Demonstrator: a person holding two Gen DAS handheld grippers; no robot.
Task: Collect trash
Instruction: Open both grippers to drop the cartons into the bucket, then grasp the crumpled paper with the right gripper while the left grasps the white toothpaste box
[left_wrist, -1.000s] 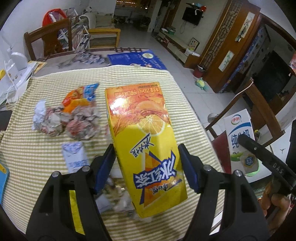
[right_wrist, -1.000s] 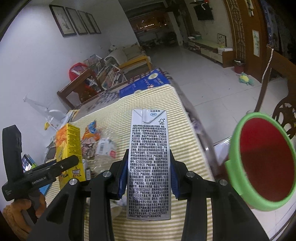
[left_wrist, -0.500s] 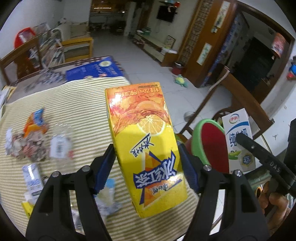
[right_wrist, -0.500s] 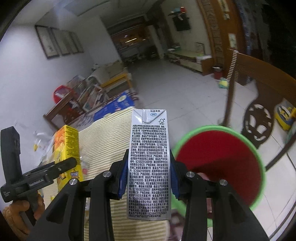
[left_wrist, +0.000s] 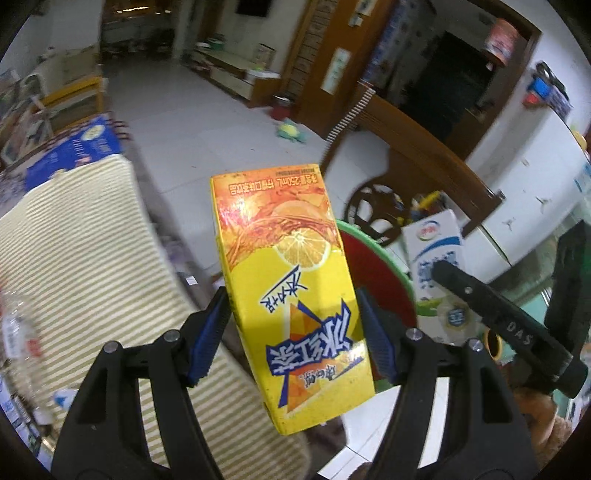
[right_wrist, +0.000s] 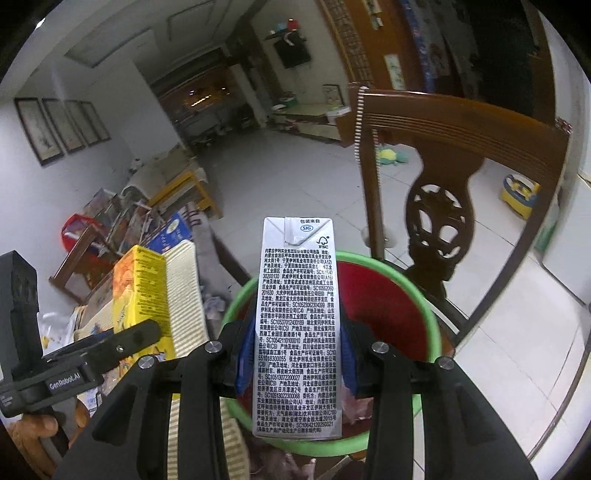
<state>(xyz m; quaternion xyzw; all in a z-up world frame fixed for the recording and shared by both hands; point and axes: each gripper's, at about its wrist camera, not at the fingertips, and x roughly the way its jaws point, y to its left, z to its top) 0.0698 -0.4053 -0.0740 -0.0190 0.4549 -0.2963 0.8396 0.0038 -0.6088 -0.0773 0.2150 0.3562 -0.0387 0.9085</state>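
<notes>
My left gripper (left_wrist: 291, 325) is shut on a yellow lemon-tea carton (left_wrist: 288, 288), held in the air past the table's right edge. Behind it shows part of a green-rimmed red bin (left_wrist: 380, 273). My right gripper (right_wrist: 295, 350) is shut on a white milk carton (right_wrist: 295, 325), its printed grey side facing the camera, directly over the red bin (right_wrist: 388, 314). In the left wrist view the milk carton (left_wrist: 432, 251) appears at the right; in the right wrist view the yellow carton (right_wrist: 138, 295) appears at the left, in the other gripper.
The table with its striped green-and-cream cloth (left_wrist: 74, 258) lies to the left, with trash at its near-left edge. A carved wooden chair (right_wrist: 443, 184) stands just behind the bin. Tiled floor (left_wrist: 207, 122) spreads beyond, with a small toy on it.
Both grippers swung right, off the table and toward the bin, each keeping its carton. The bin now sits under the milk carton; the table trash has slid out of view to the left.
</notes>
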